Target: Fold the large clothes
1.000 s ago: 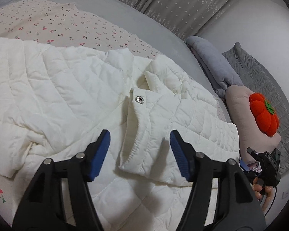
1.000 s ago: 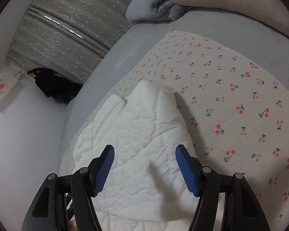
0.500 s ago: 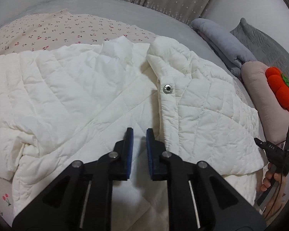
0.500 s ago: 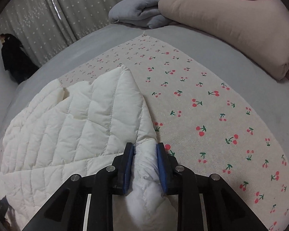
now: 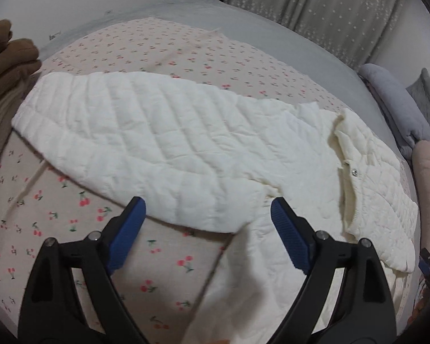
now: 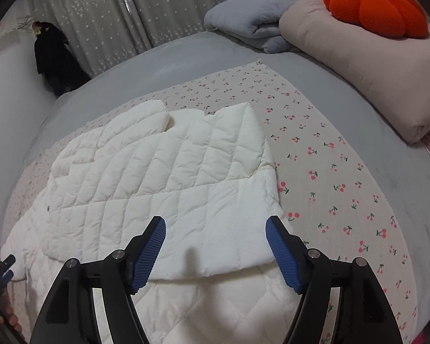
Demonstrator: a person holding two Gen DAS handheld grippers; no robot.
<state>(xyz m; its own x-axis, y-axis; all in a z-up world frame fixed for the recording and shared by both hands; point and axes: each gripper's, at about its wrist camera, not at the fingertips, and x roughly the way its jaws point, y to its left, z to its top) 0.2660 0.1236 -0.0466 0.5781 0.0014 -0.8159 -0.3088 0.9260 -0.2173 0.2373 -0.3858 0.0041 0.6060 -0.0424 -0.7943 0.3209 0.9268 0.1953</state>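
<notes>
Right, your left gripper [image 5: 207, 230] gapes wide, nothing between its pads; the white quilted jacket [image 5: 186, 149] sprawls ahead on the cherry-print sheet [image 5: 57, 229]. Your right gripper [image 6: 215, 250] hangs spread too, over a folded panel; the jacket's near hem is cut off.

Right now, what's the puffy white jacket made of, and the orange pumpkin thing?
The white jacket looks like padded quilted fabric, matte and soft: stitched diamond lines puff up between seams, plus a metal-looking snap. The orange pumpkin looks like plush, fuzzy and stuffed, with a green felt-like top. Exact fibres can't be told.
</notes>
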